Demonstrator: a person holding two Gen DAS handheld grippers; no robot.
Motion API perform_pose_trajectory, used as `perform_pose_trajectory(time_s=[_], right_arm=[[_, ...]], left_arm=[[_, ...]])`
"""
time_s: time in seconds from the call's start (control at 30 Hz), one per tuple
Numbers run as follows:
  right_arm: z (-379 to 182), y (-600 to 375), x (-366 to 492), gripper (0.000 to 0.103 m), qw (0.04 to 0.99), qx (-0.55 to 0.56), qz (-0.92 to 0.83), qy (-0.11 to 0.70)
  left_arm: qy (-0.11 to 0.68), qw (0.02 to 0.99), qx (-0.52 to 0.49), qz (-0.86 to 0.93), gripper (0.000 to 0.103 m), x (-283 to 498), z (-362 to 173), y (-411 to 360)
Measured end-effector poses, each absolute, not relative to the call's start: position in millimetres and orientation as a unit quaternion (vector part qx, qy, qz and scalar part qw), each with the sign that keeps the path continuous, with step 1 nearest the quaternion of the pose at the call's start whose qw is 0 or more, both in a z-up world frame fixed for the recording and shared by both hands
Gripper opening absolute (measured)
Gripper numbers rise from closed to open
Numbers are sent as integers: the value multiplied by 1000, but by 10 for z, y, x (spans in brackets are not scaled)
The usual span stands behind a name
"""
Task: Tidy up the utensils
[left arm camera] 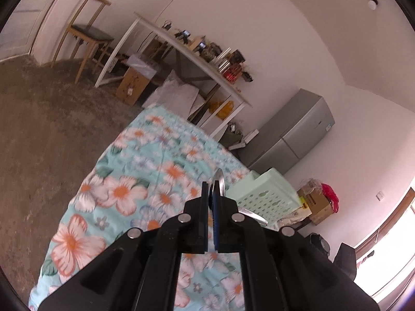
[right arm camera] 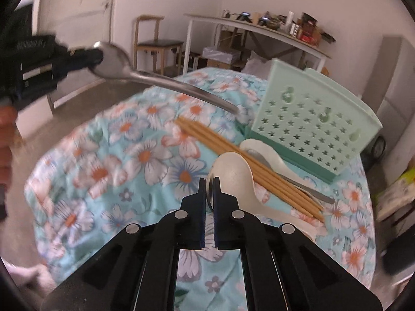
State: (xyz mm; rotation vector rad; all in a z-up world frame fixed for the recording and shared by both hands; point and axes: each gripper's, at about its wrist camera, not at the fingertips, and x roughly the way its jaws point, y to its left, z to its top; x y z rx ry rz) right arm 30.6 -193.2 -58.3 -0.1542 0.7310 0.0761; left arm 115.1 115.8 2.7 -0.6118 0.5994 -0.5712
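Observation:
My left gripper (left arm camera: 212,184) is shut on the bowl of a metal spoon (left arm camera: 218,178), held in the air above the floral cloth; the handle sticks out to the right. In the right wrist view that left gripper (right arm camera: 96,57) hangs at the upper left, the metal spoon (right arm camera: 160,80) reaching toward the mint basket (right arm camera: 313,127). My right gripper (right arm camera: 209,181) is shut on the rim of a white ceramic spoon (right arm camera: 233,173) lying on the cloth. Several wooden chopsticks (right arm camera: 249,171) lie across a second white spoon (right arm camera: 267,154) and a grey metal handle (right arm camera: 320,195).
The floral tablecloth (right arm camera: 124,160) covers the table (left arm camera: 145,181). The mint basket (left arm camera: 264,197) stands at its far right edge. Beyond are a wooden chair (right arm camera: 155,44), a cluttered white desk (right arm camera: 259,29), a grey fridge (left arm camera: 293,134) and cardboard boxes (left arm camera: 316,202).

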Motion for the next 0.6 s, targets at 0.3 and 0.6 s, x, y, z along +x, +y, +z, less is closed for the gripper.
perform_pose_trajectory(time_s=[0.3, 0.6], right_arm=[[-103, -2510, 135, 2, 947, 74, 43, 310], [260, -2970, -56, 2, 955, 148, 64, 248]], left_arm=[[220, 893, -245, -305, 2, 1297, 671, 832], [177, 941, -84, -276, 2, 1511, 1132, 50]])
